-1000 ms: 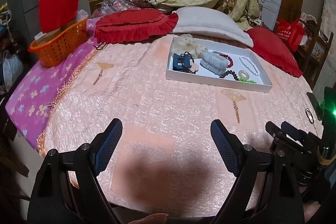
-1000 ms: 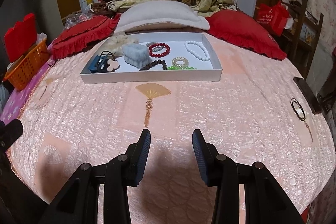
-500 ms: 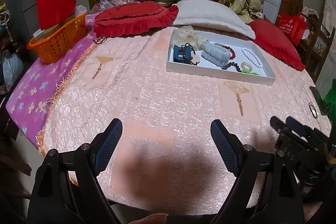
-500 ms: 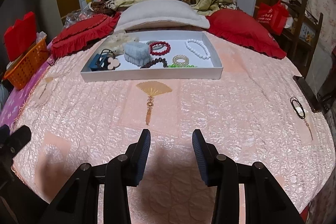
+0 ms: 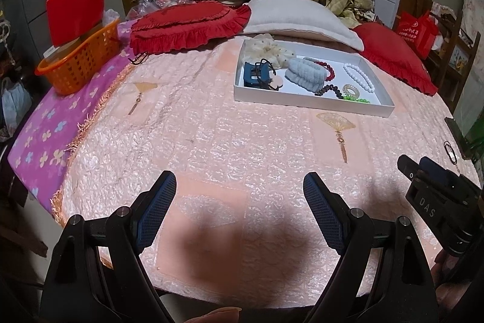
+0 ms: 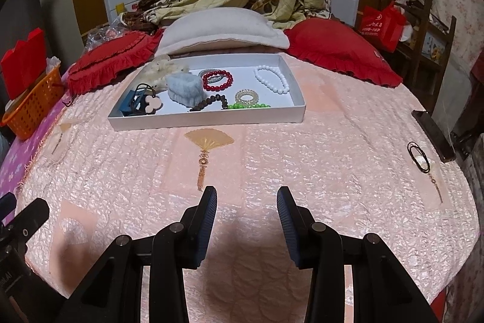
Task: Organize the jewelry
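Observation:
A white tray [image 6: 208, 120] lies on the pink bedspread, far ahead of both grippers. In it are a red bead bracelet [image 6: 217, 78], a white bead bracelet [image 6: 270, 79], green beads [image 6: 248, 106], a dark bead string [image 6: 211, 102], a clear coil tie [image 6: 247, 96], a blue-grey scrunchie [image 6: 184, 88] and a blue hair claw [image 6: 131, 105]. A black hair tie [image 6: 419, 161] lies alone on the spread at the right. My left gripper [image 5: 239, 176] is open wide over bare bedspread. My right gripper [image 6: 246, 189] is open more narrowly, with nothing between its fingers.
An orange basket [image 5: 78, 62] with a red bag stands at the left on a purple floral sheet [image 5: 45, 126]. Red pillows [image 5: 187, 26] and a white pillow [image 5: 296, 17] lie behind the tray. A dark flat object [image 6: 434, 135] rests at the bed's right edge.

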{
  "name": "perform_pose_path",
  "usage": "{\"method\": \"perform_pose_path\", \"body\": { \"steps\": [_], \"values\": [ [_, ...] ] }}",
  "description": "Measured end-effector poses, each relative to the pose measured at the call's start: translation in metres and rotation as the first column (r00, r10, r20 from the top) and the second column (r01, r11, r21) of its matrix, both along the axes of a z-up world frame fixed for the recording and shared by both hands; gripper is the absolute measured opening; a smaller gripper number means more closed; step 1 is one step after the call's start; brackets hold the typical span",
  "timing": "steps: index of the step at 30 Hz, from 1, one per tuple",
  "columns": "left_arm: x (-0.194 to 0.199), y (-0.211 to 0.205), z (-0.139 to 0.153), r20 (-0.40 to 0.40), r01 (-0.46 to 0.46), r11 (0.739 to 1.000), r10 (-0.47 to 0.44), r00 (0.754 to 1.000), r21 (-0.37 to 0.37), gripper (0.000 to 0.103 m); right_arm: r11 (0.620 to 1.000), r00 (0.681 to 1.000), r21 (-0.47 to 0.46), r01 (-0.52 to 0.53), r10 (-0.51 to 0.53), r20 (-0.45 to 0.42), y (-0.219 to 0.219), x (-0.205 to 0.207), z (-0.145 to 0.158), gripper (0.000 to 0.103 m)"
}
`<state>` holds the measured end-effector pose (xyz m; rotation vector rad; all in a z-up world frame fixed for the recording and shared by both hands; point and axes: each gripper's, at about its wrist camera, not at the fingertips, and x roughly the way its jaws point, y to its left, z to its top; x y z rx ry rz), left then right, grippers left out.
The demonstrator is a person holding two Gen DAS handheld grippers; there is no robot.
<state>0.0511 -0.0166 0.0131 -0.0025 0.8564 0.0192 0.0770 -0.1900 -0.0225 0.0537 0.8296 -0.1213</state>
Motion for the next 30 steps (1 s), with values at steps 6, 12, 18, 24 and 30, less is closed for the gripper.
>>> {"method": "perform_pose_path", "body": {
  "steps": [6, 12, 18, 24, 30],
  "values": [
    [-0.0006, 0.0004, -0.0015, -0.007, 0.001, 1.000, -0.001, 1.000, -0.005, 0.086, 1.000, 1.000, 0.017, -0.013, 0.012, 0.017, 0.0004, -0.0029, 0.0025, 0.039],
    [-0.0003, 0.0015, -0.0016, -0.013, 0.001, 1.000, -0.001, 1.000, -0.018, 0.086, 0.999, 0.999, 0.004, -0.034, 0.034, 0.027, 0.0071, -0.0023, 0.0059, 0.040],
    [0.0000, 0.0008, -0.0032, -0.024, 0.004, 1.000, -0.005, 1.000, -0.024, 0.086, 0.999, 0.999, 0.006, -0.033, 0.033, 0.016, 0.0068, -0.0022, 0.0028, 0.040],
    [0.0016, -0.0015, -0.0063, -0.035, 0.009, 1.000, -0.010, 0.999, -0.027, 0.086, 1.000, 0.999, 0.001, -0.026, 0.026, 0.020, 0.0043, -0.0015, 0.0028, 0.040],
    [0.0026, -0.0030, -0.0095, -0.045, 0.015, 1.000, -0.016, 0.999, -0.027, 0.086, 1.000, 1.000, -0.001, -0.028, 0.028, 0.008, 0.0042, -0.0002, -0.0009, 0.040]
  ]
}}
